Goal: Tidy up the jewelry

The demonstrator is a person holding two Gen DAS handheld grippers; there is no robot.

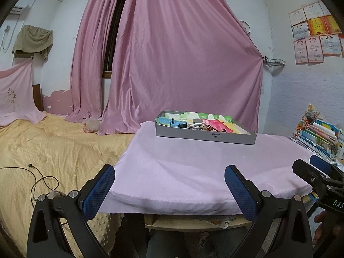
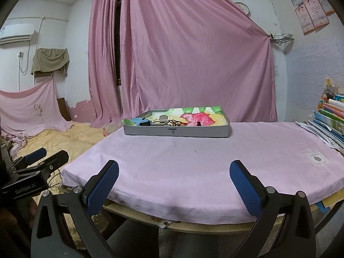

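Observation:
A shallow grey tray (image 1: 206, 136) (image 2: 178, 131) lined with colourful paper sits at the far side of the pink-covered table (image 1: 193, 172) (image 2: 204, 163). In it lie a light-blue watch (image 1: 172, 123) (image 2: 139, 120), a silver buckle-like piece (image 1: 196, 126) (image 2: 161, 121), a brown cord (image 2: 176, 123) and a small dark item (image 2: 199, 123). My left gripper (image 1: 169, 174) hangs open over the table's near left edge, nothing between its blue pads. My right gripper (image 2: 175, 171) is open too, at the near edge, well short of the tray.
A bed with a yellow quilt (image 1: 53, 146) lies left of the table, with a black cable (image 1: 40, 182) on it. Stacked books and papers (image 1: 318, 135) (image 2: 329, 120) crowd the table's right end. Pink curtains (image 1: 172, 64) hang behind the tray.

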